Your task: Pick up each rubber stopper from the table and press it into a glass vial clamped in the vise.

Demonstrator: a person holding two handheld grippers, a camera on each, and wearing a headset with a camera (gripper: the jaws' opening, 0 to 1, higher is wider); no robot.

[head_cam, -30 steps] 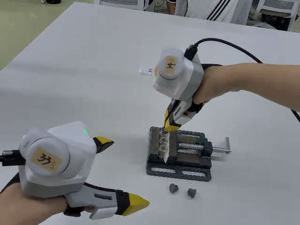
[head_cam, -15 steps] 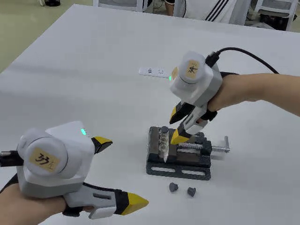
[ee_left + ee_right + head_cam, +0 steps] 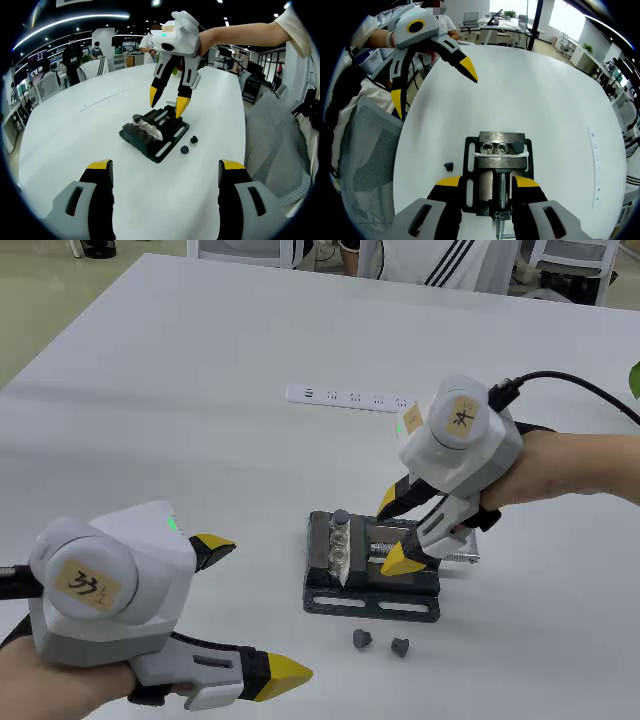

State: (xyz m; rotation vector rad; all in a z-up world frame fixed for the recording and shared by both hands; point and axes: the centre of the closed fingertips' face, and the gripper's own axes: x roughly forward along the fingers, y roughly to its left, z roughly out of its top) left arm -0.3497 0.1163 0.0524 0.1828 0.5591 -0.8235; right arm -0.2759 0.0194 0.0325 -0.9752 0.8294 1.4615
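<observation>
- The right tool (image 3: 395, 532) hangs over the screw side of the vise (image 3: 370, 605). Its two yellow-tipped jaws are spread apart and there is nothing between them.
- The vise stands on the white counter (image 3: 150, 440) and clamps a short row of glass vials (image 3: 339, 548). In the right gripper view there seem to be three vials, but they are small and I am not fully sure.
- One dark rubber stopper (image 3: 341, 516) sits in the vial at the far end of the row. It is near the upper jaw tip of the right tool, to the left of it, and does not touch it.
- The two loose stoppers (image 3: 362, 639) lie on the counter just in front of the vise, close to each other. They are below the right tool and apart from it.
- The left tool (image 3: 250, 610) is held low at the near left of the counter, with its jaws wide apart and empty. In the left gripper view the vise lies ahead, between these jaws and well apart from them.
- A white power strip (image 3: 350, 398) lies on the counter far behind the vise.
</observation>
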